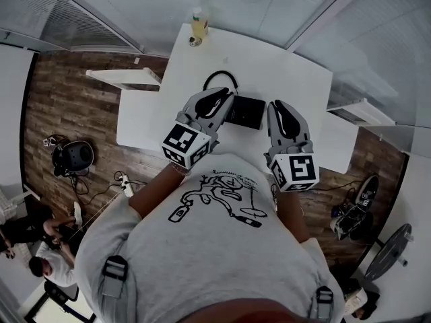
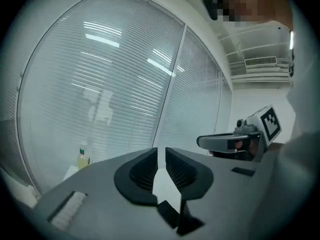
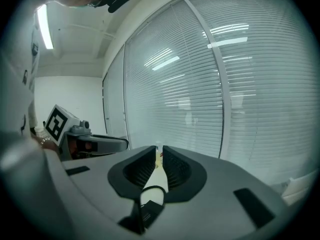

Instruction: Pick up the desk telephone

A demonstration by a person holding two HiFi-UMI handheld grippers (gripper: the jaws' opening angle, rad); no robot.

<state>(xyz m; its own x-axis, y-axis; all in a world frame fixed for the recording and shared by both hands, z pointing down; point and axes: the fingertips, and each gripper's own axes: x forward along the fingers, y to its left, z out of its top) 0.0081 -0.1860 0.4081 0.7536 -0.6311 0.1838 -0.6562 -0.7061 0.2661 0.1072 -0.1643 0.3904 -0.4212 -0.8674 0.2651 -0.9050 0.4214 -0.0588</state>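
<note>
The left gripper (image 1: 224,99) and right gripper (image 1: 277,108) hung closed and empty over the table (image 1: 296,73), the phone (image 1: 246,112) lying between them; a bottle (image 1: 199,25) stood beyond.

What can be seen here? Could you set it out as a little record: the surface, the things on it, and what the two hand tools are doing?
Surface: white table
Main thing: black desk telephone, lying on the table, not held
Also there: bottle at the table's far end
Left gripper: jaws together, empty, by the telephone's left side in the head view
Right gripper: jaws together, empty, by the telephone's right side
</note>
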